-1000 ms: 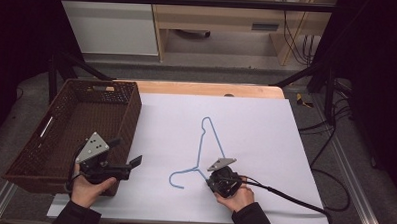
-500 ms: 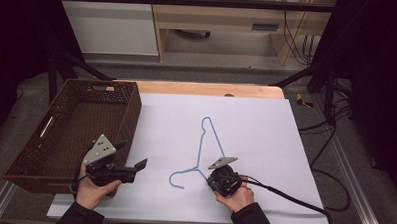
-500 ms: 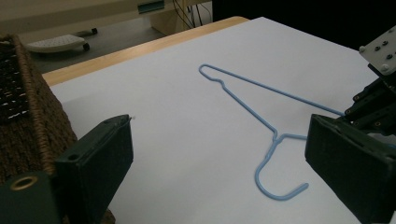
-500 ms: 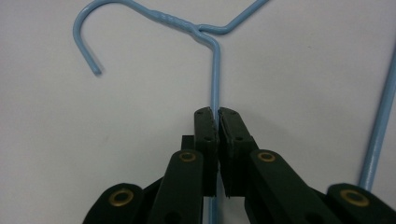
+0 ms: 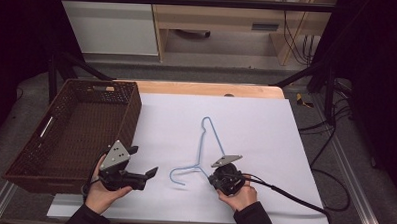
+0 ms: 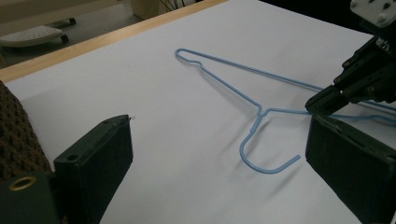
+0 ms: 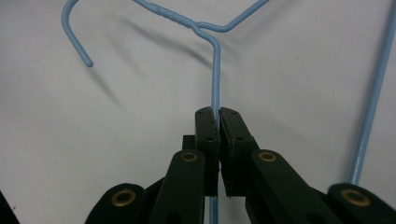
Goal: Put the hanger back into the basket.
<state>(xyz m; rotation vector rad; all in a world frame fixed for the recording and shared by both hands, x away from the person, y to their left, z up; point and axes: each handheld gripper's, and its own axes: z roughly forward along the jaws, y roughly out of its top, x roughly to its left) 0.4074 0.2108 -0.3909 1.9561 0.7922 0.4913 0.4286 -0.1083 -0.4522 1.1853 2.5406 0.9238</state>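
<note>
The right gripper (image 7: 218,114) is clamped on the blue wire hanger (image 5: 208,142); the left gripper (image 6: 219,163), wide open and empty, faces its hook, not yet gripping.

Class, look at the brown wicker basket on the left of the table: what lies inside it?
The wicker basket shows only its bare woven floor and walls; nothing lies inside. The strip of floor behind its near wall is hidden by that wall and the left tool.
</note>
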